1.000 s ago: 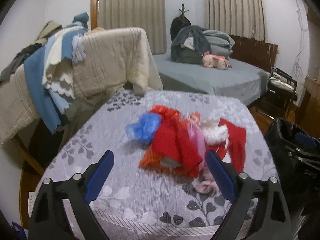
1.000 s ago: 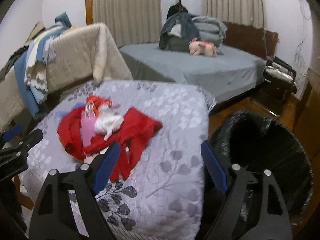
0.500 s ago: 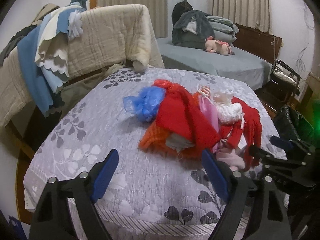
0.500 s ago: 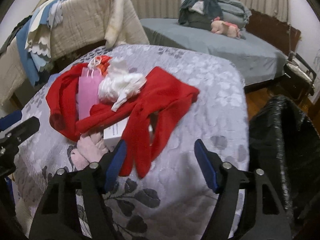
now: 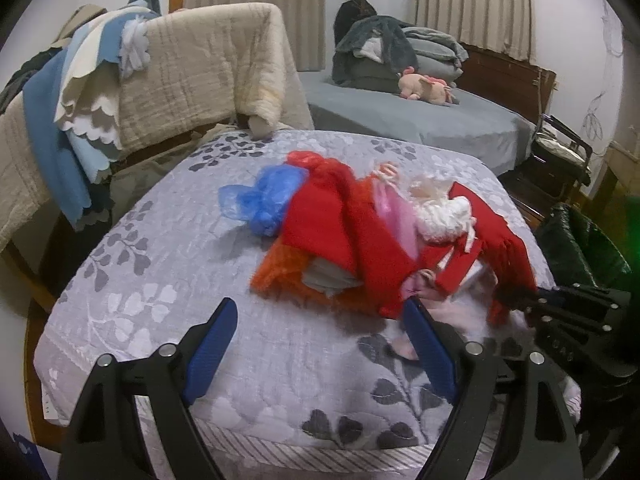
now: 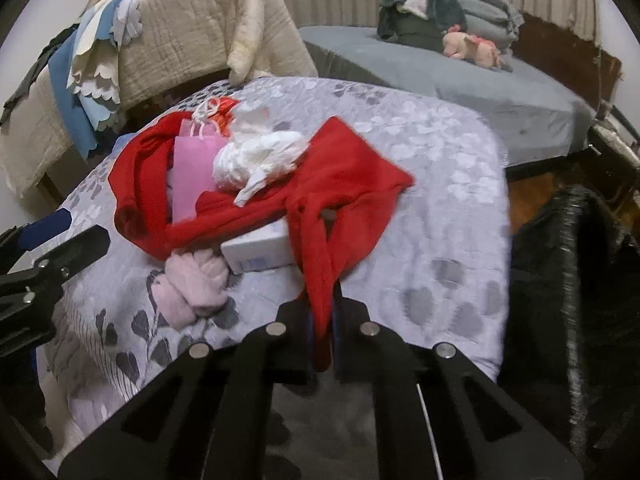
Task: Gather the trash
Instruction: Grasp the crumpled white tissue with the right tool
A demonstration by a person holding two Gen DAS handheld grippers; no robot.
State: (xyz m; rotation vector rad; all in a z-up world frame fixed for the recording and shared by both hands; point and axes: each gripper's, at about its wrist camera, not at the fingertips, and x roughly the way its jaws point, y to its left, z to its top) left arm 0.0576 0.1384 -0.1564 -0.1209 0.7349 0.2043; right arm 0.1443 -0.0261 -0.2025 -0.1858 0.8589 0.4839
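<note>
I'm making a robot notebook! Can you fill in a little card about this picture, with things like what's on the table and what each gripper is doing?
surface: table under a grey leaf-print cloth
pile: red cloth, pink bag, white wad, white box, pink sock, blue bag
right gripper: jaws just closed, shut on a hanging end of the red cloth
left gripper: open, nothing between its jaws, near the pile's front edge
bin: black-lined bin to the right of the table
</note>
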